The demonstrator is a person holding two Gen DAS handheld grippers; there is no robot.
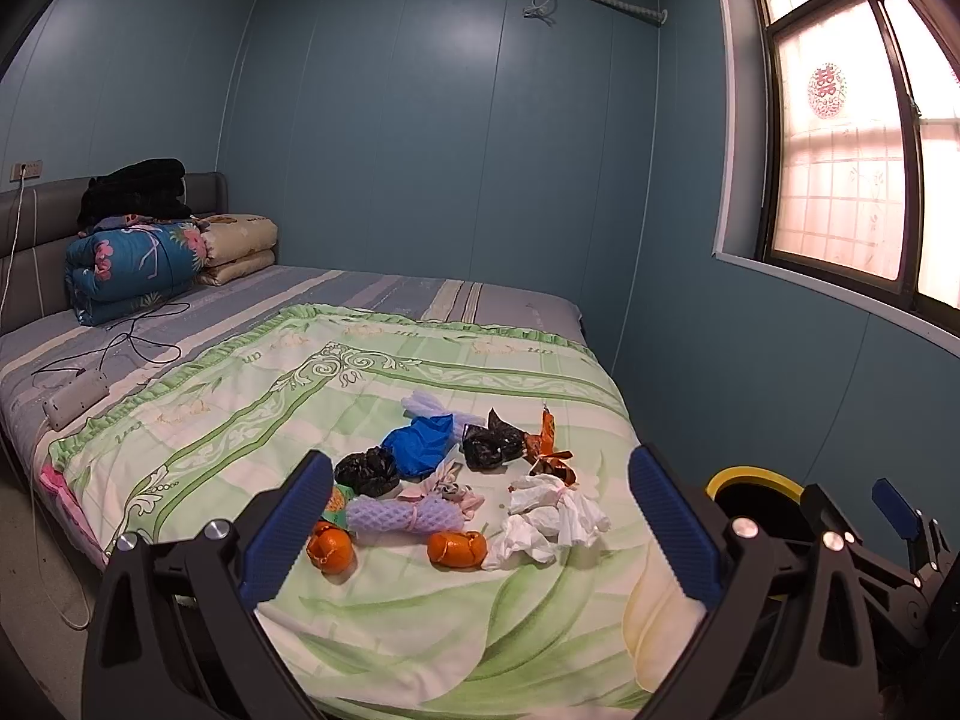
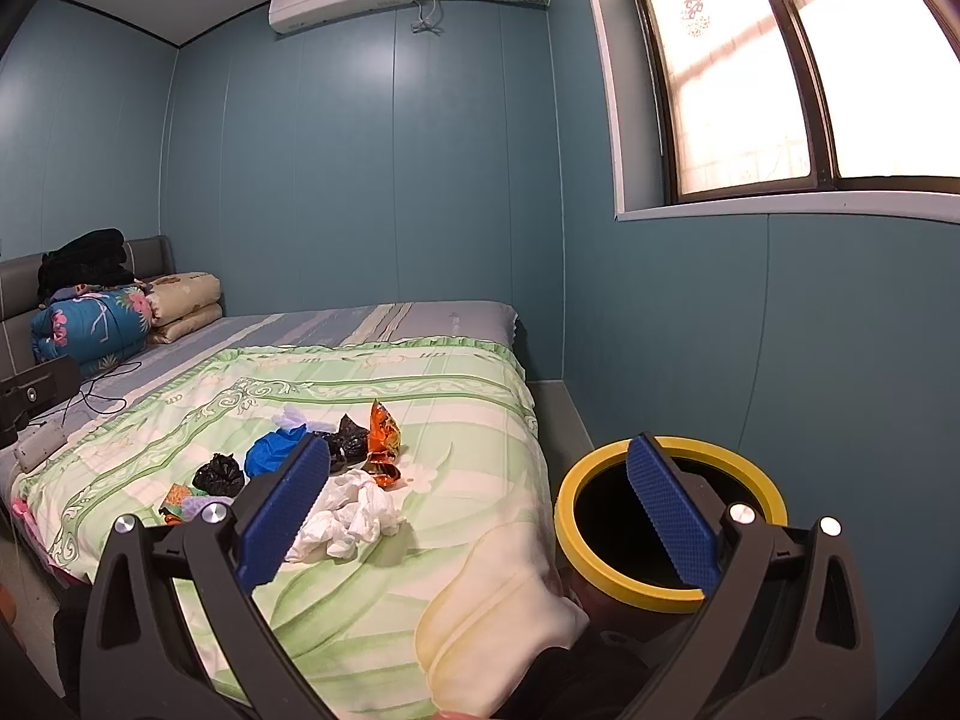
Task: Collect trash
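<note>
Trash lies scattered on the green floral quilt (image 1: 240, 408): crumpled white tissue (image 1: 549, 516) (image 2: 351, 510), two orange peels (image 1: 457, 547), a purple foam net (image 1: 402, 513), black bags (image 1: 367, 471) (image 2: 223, 474), a blue bag (image 1: 423, 444) (image 2: 271, 450) and an orange wrapper (image 1: 549, 450) (image 2: 384, 435). A yellow-rimmed bin (image 2: 666, 510) (image 1: 753, 480) stands at the bed's right side. My left gripper (image 1: 480, 531) hangs open over the near trash, holding nothing. My right gripper (image 2: 480, 510) is open between the tissue and the bin, empty.
Folded quilts (image 1: 138, 264) and a black garment (image 1: 135, 189) are stacked at the headboard. A power strip (image 1: 75, 402) with black cables lies on the striped sheet at left. Blue walls close the far and right sides, with a window (image 2: 780, 72) above the bin.
</note>
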